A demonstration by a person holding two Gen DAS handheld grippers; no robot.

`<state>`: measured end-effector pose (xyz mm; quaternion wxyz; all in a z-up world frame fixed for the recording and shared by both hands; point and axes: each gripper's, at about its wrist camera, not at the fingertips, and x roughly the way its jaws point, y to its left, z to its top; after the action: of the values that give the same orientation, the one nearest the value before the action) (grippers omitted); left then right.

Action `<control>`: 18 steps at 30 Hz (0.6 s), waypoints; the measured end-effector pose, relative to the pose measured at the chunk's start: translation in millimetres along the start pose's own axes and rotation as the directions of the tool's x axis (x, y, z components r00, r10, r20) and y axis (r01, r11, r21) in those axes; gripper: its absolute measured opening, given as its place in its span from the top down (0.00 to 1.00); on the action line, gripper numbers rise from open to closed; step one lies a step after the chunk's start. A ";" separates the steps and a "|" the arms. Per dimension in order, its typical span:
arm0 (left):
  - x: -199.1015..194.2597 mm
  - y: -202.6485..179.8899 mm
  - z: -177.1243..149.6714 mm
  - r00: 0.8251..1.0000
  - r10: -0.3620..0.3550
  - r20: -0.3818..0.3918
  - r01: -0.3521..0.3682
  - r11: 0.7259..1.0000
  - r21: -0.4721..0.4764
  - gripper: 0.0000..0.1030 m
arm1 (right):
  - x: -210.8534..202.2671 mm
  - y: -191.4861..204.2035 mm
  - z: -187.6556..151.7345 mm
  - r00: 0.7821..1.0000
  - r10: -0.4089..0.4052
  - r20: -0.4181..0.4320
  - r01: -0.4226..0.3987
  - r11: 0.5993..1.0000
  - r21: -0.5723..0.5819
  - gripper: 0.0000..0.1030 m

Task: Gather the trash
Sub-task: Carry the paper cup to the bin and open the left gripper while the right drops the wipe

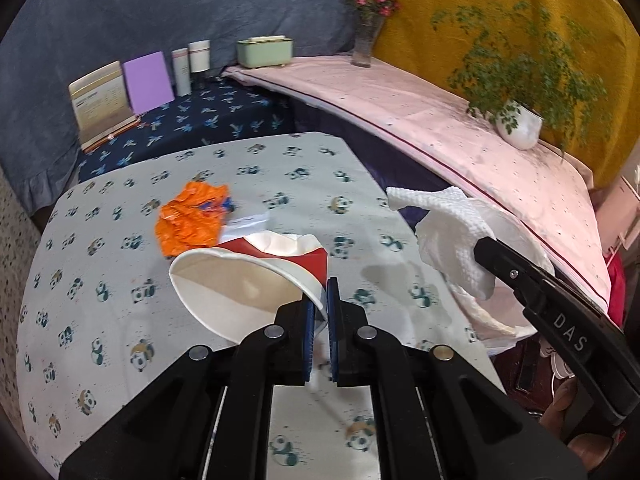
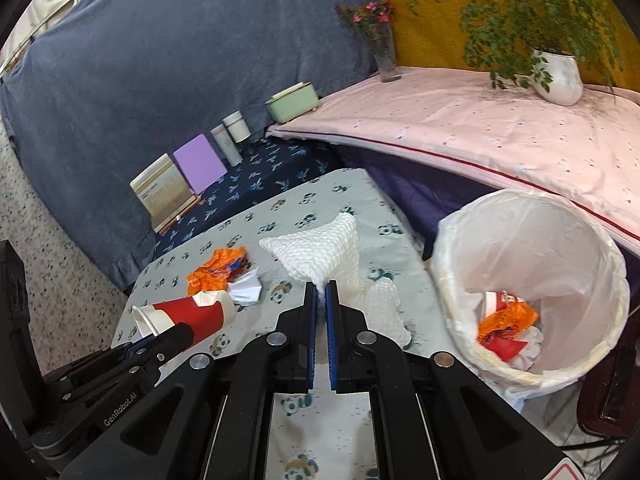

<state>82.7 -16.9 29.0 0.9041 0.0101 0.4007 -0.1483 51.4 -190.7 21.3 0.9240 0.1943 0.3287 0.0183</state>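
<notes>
We have both tongs loaded and are in the carry step, with the drop still to come. Our left tongs are clenched on the rim of a crushed red-and-white paper cup, its wall pinched between the blue pads, the open mouth turned toward the camera. In the right wrist view the cup looks clear of the panda-print bench, held out to the left of the bin.

Our right tongs are clenched on a white paper towel, which stands up above the pads in a loose peak and trails down on the right side. It hangs over the bench edge, just beside the bin.

The bin is lined with a white bag and stands to the right of the bench, below the pink-covered surface. Some trash already lies in it: an orange wrapper and red-and-white scraps.

Next, we judge, the right tongs need to swing the towel over the bin's open mouth and release it there; it is light and floppy, so it may cling to a pad or drape on the rim unless it is well inside first. The cup should follow from the left, carried across without striking the right tongs.

Still on the bench are an orange crumpled wrapper and a bit of white paper next to it, both left for later trips.
</notes>
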 end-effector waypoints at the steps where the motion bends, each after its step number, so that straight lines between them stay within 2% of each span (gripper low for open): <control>1: 0.5 -5.9 0.8 1.000 -0.006 0.000 0.006 1.000 0.011 0.95 | -2.8 -5.4 0.1 1.000 -0.005 0.005 0.005 1.000 0.006 0.95; 18: 22.8 -109.9 5.4 0.993 -0.112 -0.041 0.118 0.977 0.178 0.95 | -35.5 -104.2 5.0 0.990 -0.126 0.056 0.116 0.981 0.155 0.95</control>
<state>70.7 -128.6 27.1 0.8832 0.0707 0.3994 -0.2356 16.9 -294.4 7.5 0.9162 0.2442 0.3100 -0.0695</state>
